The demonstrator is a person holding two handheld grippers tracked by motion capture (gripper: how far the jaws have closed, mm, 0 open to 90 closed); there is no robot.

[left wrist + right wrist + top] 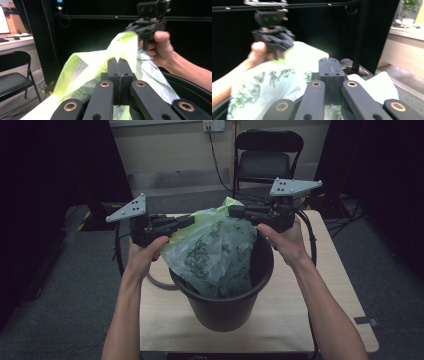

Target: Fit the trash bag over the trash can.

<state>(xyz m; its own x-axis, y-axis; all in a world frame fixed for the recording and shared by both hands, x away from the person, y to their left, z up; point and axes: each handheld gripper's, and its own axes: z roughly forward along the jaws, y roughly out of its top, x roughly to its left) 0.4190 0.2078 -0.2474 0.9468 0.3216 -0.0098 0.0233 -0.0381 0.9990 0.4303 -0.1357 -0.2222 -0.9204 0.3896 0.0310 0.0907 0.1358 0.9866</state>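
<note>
Black jaws fill the bottom of my left gripper view, pressed together, with yellow-green film bunched around them. Going by size now: I've got the pale wooden surface under everything, and on it the black bin, standing upright near the middle. A dark folding chair sits well behind the surface, and a cable hangs from a wall socket beside it. Nothing stands between me and the bin.

Rising out of the bin is the green plastic bag, printed with dark leaf patterns, its lower part down inside the rim and its top edge stretched between both tools.

My left hand-held gripper lies level, pointing right, clamped on the bag's left edge. My right hand-held gripper lies level too, pointing left, clamped on the bag's upper corner. Both forearms reach in from below, hands wrapped around the grips on either side of the bin.
</note>
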